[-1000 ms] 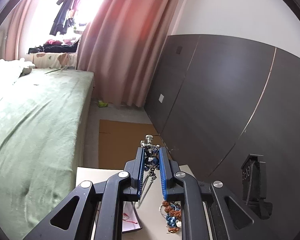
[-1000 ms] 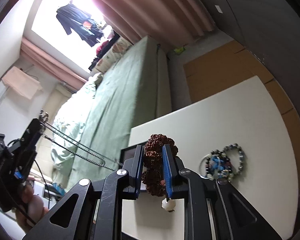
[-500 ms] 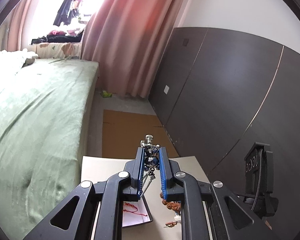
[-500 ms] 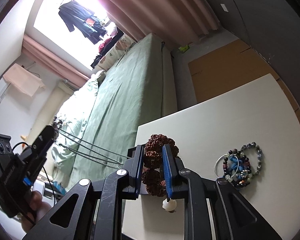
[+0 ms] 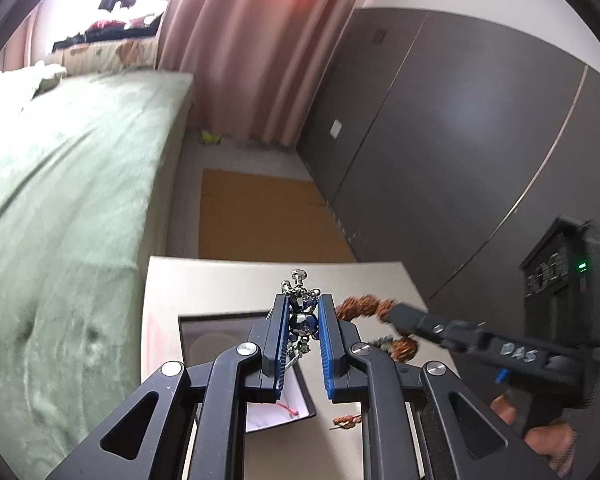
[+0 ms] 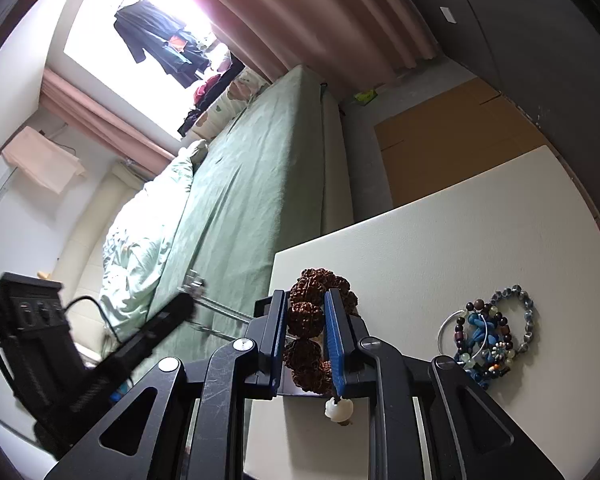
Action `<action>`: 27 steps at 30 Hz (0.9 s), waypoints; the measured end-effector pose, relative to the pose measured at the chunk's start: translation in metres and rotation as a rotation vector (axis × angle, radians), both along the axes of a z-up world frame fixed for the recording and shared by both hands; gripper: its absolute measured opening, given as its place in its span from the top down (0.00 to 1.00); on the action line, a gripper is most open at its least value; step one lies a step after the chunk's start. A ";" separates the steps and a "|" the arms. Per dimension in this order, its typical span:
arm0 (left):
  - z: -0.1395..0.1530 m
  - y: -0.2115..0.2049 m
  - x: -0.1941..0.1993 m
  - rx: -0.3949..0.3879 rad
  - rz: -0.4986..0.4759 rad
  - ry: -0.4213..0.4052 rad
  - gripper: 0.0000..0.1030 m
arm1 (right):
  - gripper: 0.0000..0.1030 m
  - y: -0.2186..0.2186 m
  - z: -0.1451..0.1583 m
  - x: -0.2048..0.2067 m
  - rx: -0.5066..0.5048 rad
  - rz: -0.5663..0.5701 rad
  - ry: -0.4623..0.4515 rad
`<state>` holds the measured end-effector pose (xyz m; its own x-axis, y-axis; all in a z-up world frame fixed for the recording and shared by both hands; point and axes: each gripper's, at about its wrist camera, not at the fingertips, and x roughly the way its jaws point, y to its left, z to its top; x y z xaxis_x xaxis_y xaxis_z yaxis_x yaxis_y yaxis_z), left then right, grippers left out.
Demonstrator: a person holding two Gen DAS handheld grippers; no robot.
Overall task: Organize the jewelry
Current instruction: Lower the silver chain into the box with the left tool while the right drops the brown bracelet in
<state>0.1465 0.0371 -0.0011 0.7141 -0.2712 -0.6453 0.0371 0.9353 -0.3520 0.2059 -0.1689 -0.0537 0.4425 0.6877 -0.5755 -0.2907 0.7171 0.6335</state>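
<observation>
Chain (image 5: 300,320) pinched in left tongs (image 5: 303,322), held above box (image 5: 220,328) for lowering in. Seed bracelet (image 6: 308,320) clamped in right tongs (image 6: 306,324), lifted off counter (image 6: 480,240). Bead bracelets (image 6: 488,340) left lying aside, unsorted.

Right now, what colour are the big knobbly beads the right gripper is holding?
Reddish brown; the seed-bead bracelet held in the right gripper shows best in the right wrist view.
</observation>
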 end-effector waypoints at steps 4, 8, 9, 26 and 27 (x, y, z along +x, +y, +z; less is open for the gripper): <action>-0.020 0.000 0.010 0.003 0.002 0.092 0.86 | 0.80 0.000 0.003 0.001 0.008 0.001 -0.005; -0.018 0.009 0.009 -0.017 0.024 0.092 0.85 | 0.80 0.003 0.006 -0.002 0.026 0.010 -0.018; -0.016 0.011 0.008 -0.015 0.032 0.084 0.85 | 0.80 0.004 0.007 -0.003 0.035 0.015 -0.023; 0.003 0.085 -0.012 -0.091 0.245 0.034 0.23 | 0.80 0.074 -0.009 0.004 0.076 0.112 -0.026; 0.004 0.089 -0.014 -0.092 0.253 0.026 0.21 | 0.80 0.078 -0.012 0.005 0.087 0.115 -0.023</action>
<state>0.1328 0.1259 0.0032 0.7501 -0.1447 -0.6453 -0.2038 0.8777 -0.4338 0.2113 -0.0913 -0.0652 0.3704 0.7812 -0.5025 -0.3826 0.6212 0.6839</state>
